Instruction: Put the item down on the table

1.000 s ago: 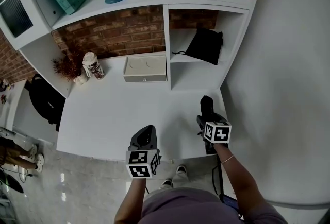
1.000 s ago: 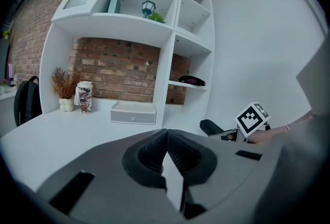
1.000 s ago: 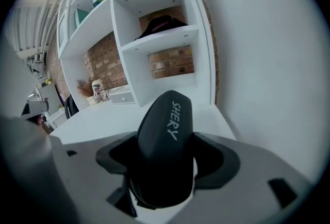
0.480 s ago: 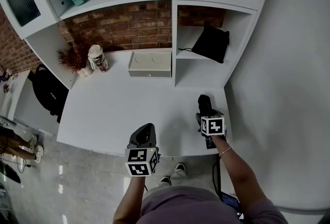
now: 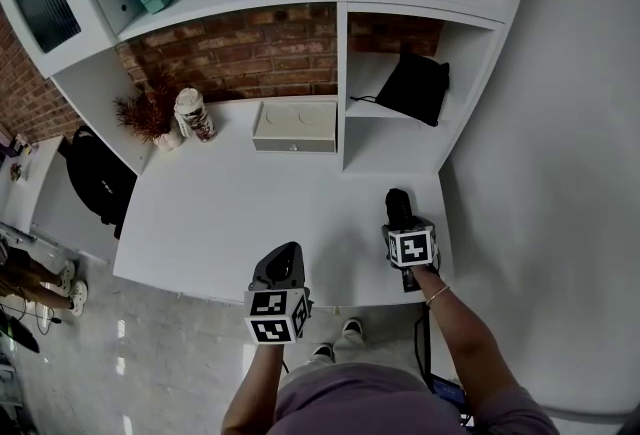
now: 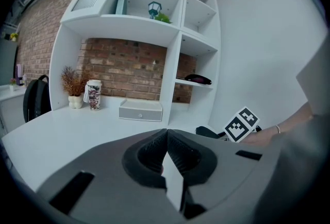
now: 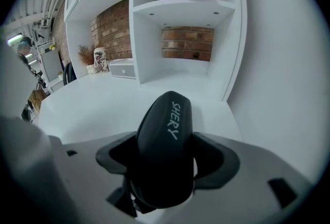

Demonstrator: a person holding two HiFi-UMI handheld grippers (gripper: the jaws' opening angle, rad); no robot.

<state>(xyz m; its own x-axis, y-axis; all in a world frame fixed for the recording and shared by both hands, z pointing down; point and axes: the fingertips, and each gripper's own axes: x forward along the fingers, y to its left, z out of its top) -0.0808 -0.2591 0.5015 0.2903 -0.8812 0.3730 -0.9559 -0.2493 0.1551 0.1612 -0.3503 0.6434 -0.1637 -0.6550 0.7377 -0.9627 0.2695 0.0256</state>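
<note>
A black oval case [image 7: 165, 151] with white lettering sits between the jaws of my right gripper [image 7: 166, 158], which is shut on it from both sides. In the head view the case [image 5: 398, 203] and right gripper [image 5: 400, 215] are over the right front part of the white table [image 5: 230, 213]; I cannot tell whether the case touches the top. My left gripper [image 5: 280, 268] hovers at the table's front edge. Seen in its own view, the left gripper [image 6: 166, 148] has its jaws pressed together with nothing between them.
At the back of the table stand a white drawer box [image 5: 294, 126], a patterned cup [image 5: 192, 113] and a vase of dried plants [image 5: 150, 118]. A black bag [image 5: 413, 86] lies on the right shelf. A black backpack [image 5: 98, 183] sits left of the table.
The head view has shifted a little. The right gripper keeps its hold on the case and has edged slightly toward the table's middle. The left gripper stays put.
</note>
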